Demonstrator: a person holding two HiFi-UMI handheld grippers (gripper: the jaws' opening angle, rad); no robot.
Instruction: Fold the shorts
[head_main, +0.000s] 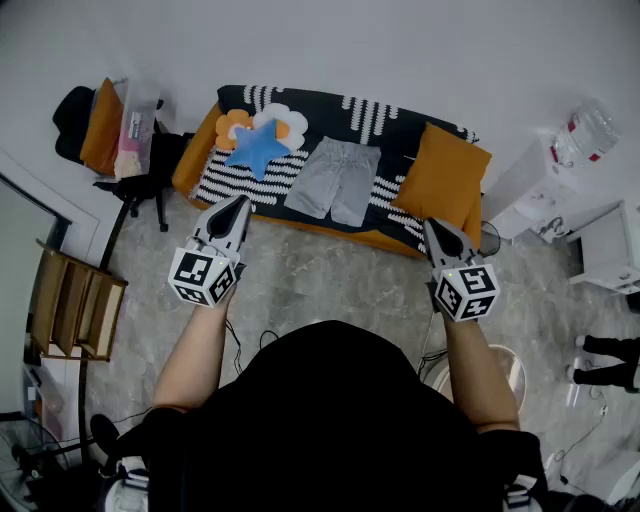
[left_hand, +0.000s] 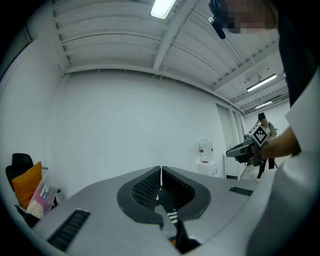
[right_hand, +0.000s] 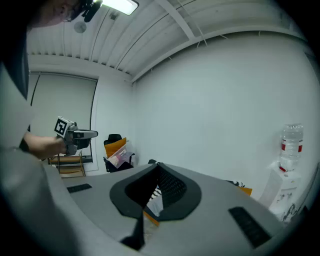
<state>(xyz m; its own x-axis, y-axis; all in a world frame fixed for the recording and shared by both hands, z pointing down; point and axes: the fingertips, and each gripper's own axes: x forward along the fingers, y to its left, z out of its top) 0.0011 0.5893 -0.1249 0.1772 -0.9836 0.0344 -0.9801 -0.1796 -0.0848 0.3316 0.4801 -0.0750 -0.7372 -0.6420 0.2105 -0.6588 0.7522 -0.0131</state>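
Shorts (head_main: 333, 180): grey, flat and unfolded at the middle of the sofa (head_main: 380, 120) seat, legs toward the sofa's front edge.
Blue star cushion (head_main: 258, 146) on the sofa to the shorts' left, overlapping a flower cushion (head_main: 290, 122). Orange cushion (head_main: 443, 176) at the sofa's right end.
Left gripper (head_main: 240, 203): held over the floor just in front of the sofa's left half, fingers (left_hand: 142, 190) together, nothing between them.
Right gripper (head_main: 432, 226): in front of the sofa's right half, fingers (right_hand: 172, 187) together, empty.
Neither gripper touches the shorts.
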